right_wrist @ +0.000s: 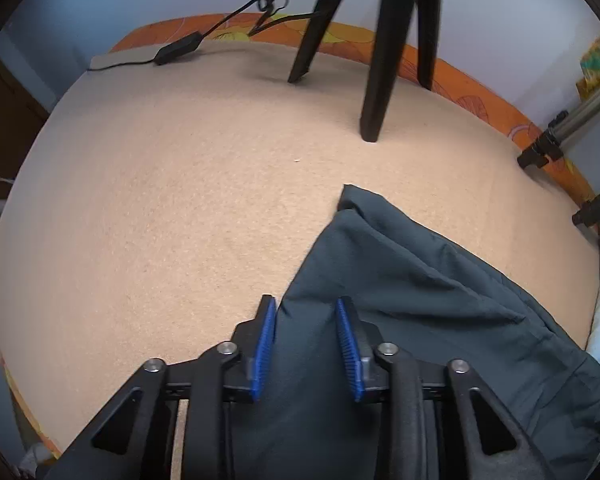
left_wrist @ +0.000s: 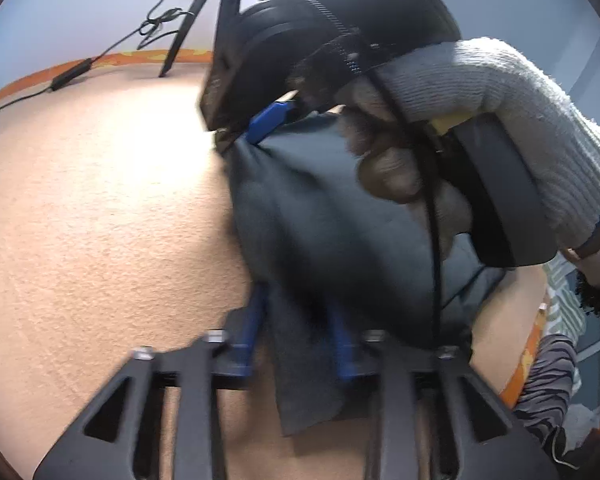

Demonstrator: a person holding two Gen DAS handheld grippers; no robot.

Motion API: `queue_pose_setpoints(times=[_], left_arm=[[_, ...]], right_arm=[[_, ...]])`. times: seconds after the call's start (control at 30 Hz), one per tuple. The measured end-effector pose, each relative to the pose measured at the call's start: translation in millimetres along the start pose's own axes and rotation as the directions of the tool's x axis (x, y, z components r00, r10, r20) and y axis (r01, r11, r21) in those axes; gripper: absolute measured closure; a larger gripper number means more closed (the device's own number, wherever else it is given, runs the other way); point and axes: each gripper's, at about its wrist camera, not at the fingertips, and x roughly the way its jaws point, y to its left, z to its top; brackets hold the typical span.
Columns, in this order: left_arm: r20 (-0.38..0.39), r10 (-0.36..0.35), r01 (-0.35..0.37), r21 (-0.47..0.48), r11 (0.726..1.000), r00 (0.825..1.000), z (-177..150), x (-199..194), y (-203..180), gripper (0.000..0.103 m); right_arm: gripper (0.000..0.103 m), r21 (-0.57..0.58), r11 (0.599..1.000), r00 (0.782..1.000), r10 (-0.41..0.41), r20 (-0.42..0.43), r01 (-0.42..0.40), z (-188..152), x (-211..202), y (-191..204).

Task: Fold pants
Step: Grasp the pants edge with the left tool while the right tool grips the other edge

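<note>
Dark pants (right_wrist: 440,304) lie on the tan table (right_wrist: 160,220), trailing away to the right. The right gripper (right_wrist: 306,336) has its jaws parted astride the near edge. The left gripper (left_wrist: 300,336) seems to straddle lifted cloth; too blurred to call.

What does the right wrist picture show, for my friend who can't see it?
The right claw, open, has its blue fingers on either side of a fold of dark pants on a tan table. Black tripod legs stand behind.
</note>
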Motion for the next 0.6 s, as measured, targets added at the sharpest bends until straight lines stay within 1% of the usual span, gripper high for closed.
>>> queue_pose_setpoints(times=[0.07, 0.1, 0.17, 0.23, 0.3, 0.33, 0.37, 0.47, 0.6], left_arm=[[-0.005, 0.01, -0.01, -0.003, 1.0, 1.0, 0.4, 1.6, 1.5, 0.059], [-0.017, 0.01, -0.01, -0.012, 1.0, 1.0, 0.9, 3.6, 4.0, 0.059], [-0.037, 0.01, -0.011, -0.028, 1.0, 0.999, 1.4, 9.0, 7.6, 0.059], [-0.032, 0.011, -0.011, -0.021, 1.0, 0.999, 2.6, 9.7, 7.4, 0.059], [-0.04, -0.001, 0.0, -0.018, 1.0, 0.999, 3.9, 10.8, 6.0, 0.061], [-0.049, -0.017, 0.016, -0.018, 1.0, 0.999, 4.1, 11.4, 5.6, 0.08], [-0.069, -0.034, 0.032, -0.023, 0.999, 0.997, 4.2, 13.4, 5.7, 0.091], [-0.057, -0.028, 0.028, -0.008, 1.0, 0.998, 6.1, 8.5, 2.2, 0.095], [-0.015, -0.029, 0.029, 0.032, 0.999, 0.999, 9.3, -10.2, -12.2, 0.097]], right_arm=[[0.084, 0.021, 0.999, 1.0, 0.026, 0.004, -0.026, -2.1, -1.5, -8.6], [0.086, 0.028, 0.999, 0.999, 0.037, 0.006, -0.037, -4.4, -3.1, -14.3], [0.095, 0.052, 0.996, 0.997, 0.071, 0.02, -0.072, -7.7, -6.7, -22.2], [0.1, 0.065, 0.993, 0.995, 0.091, 0.037, -0.094, -10.3, -11.0, -26.5], [0.101, 0.077, 0.99, 0.991, 0.116, 0.06, -0.121, -13.7, -16.6, -32.2], [0.101, 0.089, 0.987, 0.989, 0.129, 0.074, -0.135, -16.2, -20.7, -36.9], [0.102, 0.1, 0.983, 0.985, 0.146, 0.088, -0.154, -18.7, -25.6, -42.3], [0.102, 0.115, 0.974, 0.976, 0.179, 0.121, -0.193, -23.1, -39.3, -53.7], [0.102, 0.119, 0.968, 0.965, 0.198, 0.169, -0.22, -30.3, -61.1, -63.5]])
